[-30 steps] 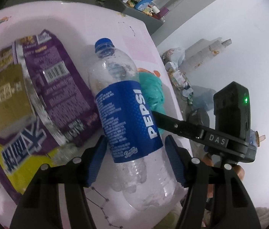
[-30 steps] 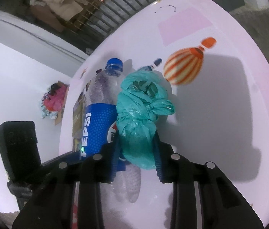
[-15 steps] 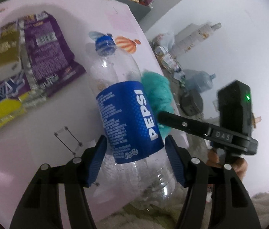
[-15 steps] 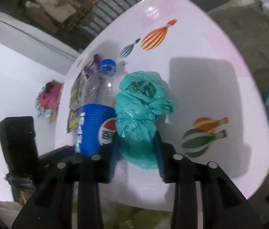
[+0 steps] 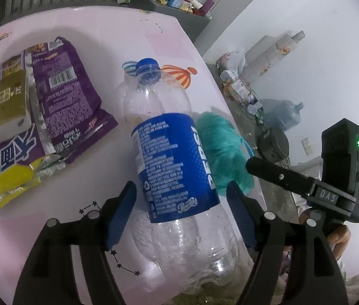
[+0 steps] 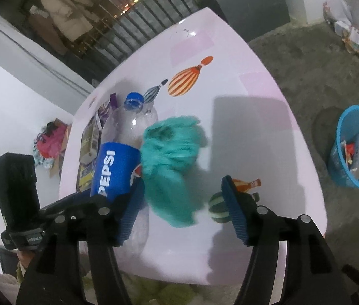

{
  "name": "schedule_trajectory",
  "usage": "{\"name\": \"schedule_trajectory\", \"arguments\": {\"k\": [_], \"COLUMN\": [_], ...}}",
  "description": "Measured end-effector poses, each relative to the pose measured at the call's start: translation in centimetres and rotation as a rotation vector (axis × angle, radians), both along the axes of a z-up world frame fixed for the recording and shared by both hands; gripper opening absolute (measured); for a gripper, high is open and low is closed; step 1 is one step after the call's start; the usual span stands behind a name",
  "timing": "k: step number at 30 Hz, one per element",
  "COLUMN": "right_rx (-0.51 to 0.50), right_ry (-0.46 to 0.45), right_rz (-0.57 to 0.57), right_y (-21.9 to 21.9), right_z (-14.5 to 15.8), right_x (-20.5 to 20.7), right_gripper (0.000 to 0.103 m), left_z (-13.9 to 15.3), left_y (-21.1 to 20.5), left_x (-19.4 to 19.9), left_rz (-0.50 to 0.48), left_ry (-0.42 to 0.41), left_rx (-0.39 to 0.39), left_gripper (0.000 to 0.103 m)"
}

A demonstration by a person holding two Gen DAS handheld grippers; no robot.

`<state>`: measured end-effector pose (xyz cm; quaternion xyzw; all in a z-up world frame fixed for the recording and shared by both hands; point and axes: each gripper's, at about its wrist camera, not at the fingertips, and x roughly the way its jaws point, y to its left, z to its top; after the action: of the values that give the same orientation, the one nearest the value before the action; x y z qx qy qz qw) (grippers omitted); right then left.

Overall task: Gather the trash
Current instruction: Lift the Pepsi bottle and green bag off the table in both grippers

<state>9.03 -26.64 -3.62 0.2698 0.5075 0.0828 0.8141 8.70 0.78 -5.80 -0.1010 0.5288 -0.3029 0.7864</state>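
Observation:
My left gripper [image 5: 182, 211] is shut on an empty Pepsi bottle [image 5: 171, 157] with a blue cap, held above the pink table [image 5: 133, 38]. The bottle also shows in the right wrist view [image 6: 118, 160]. My right gripper [image 6: 182, 208] is open wide; a crumpled teal plastic bag [image 6: 171, 167], blurred, is between its fingers and free of them. The teal bag shows in the left wrist view [image 5: 220, 147] to the right of the bottle. A purple and yellow snack wrapper [image 5: 34, 117] lies on the table with a small box [image 5: 6, 109] on it.
A blue bin [image 6: 357, 150] with trash in it stands on the floor right of the table. The table's near edge [image 6: 230, 277] is just below my grippers. A grey cabinet [image 6: 250, 2] with bottles stands behind the table. Clutter lies along the wall [image 5: 240, 84].
My right gripper has opened and let go of the teal bag, which is blurred in motion. The left gripper still holds the bottle; both views have shifted slightly over the table.

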Motion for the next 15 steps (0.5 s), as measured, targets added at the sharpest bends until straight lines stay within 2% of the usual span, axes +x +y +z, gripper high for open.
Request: {"name": "schedule_trajectory", "arguments": {"k": [7, 15], "right_rx": [0.035, 0.15], "right_ry": [-0.012, 0.035], "right_rz": [0.011, -0.004], "right_y": [0.5, 0.7], "right_z": [0.1, -1.8], "right_x": [1.1, 2.8], "right_gripper": [0.061, 0.061], "left_z": [0.0, 0.3], "left_y": [0.3, 1.0], "left_x": [1.0, 1.7], "left_rz": [0.025, 0.047], "left_ry": [0.007, 0.003], "left_rx": [-0.012, -0.037], "left_gripper": [0.072, 0.071]}}
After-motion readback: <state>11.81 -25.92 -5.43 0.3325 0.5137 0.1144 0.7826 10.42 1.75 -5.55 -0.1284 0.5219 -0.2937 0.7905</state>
